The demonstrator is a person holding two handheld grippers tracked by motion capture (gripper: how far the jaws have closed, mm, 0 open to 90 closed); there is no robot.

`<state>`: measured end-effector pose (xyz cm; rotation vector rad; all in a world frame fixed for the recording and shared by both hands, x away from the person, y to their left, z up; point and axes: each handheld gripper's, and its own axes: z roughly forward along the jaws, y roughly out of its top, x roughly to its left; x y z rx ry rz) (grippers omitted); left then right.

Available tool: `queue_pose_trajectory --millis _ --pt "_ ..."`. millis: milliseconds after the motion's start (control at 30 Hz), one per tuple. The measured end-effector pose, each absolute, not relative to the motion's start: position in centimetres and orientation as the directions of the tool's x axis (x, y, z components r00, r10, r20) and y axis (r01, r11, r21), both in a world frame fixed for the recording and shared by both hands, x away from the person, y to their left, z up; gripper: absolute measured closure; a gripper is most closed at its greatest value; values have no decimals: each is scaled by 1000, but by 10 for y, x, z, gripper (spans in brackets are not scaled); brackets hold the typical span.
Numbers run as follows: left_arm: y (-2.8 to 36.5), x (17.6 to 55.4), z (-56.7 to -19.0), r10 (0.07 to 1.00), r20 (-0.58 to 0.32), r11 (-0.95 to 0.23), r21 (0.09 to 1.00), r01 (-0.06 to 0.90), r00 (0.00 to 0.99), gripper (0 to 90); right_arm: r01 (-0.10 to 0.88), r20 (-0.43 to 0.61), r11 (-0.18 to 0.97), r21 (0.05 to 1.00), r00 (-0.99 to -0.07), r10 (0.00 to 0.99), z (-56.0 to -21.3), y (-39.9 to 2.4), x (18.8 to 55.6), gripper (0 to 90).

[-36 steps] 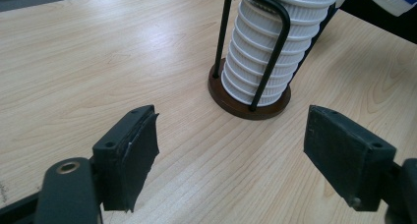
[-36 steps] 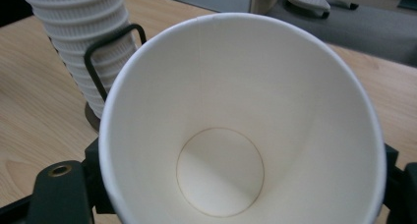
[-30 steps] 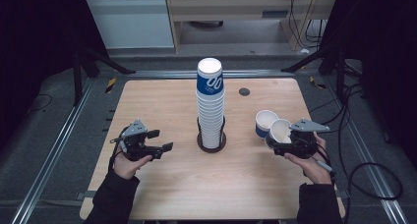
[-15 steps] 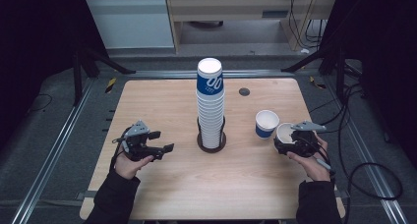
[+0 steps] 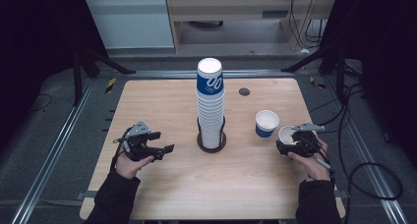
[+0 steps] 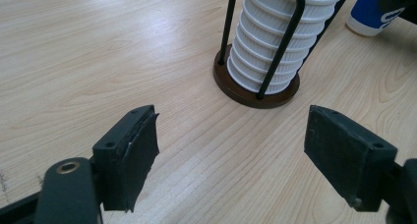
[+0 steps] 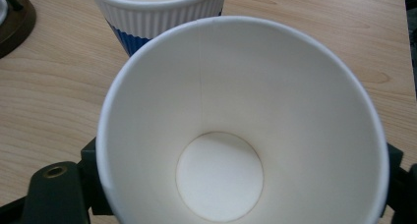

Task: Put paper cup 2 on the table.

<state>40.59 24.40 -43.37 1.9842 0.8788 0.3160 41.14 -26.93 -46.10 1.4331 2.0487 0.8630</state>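
A tall stack of white ribbed paper cups (image 5: 210, 106) with a blue-banded top stands in a black wire holder on a round dark base (image 5: 211, 144) at the table's middle. A single blue-and-white cup (image 5: 267, 123) stands upright to its right. Just beyond it, my right gripper (image 5: 285, 143) is shut on another paper cup (image 5: 287, 133). Its white inside (image 7: 221, 175) faces the camera and hides the pads. These jaws have just been opening, with the cup still between them. My left gripper (image 5: 164, 141) rests open and empty left of the stack (image 6: 280, 37).
A small dark round hole (image 5: 244, 91) sits in the wooden tabletop (image 5: 162, 101) behind the standing cup. Metal rails run along both sides of the table. Cables trail on the floor at the right.
My right gripper has carried its cup lower and a little toward the near right, away from the standing cup. The left gripper has stayed put.
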Motion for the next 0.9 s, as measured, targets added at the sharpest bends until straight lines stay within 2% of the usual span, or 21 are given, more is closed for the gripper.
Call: queue_pose_trajectory --millis 167,400,900 --pt "244 406 -433 690 -120 -328 828 456 714 199 634 -35 253 731 -334 942 -464 -268 412 156" --pt "244 405 -433 689 -121 -328 827 457 714 198 625 -32 261 735 -353 935 -466 -266 411 63" --pt "246 405 -433 691 -125 -321 829 458 711 194 630 -24 260 732 -357 934 -467 -273 385 38"
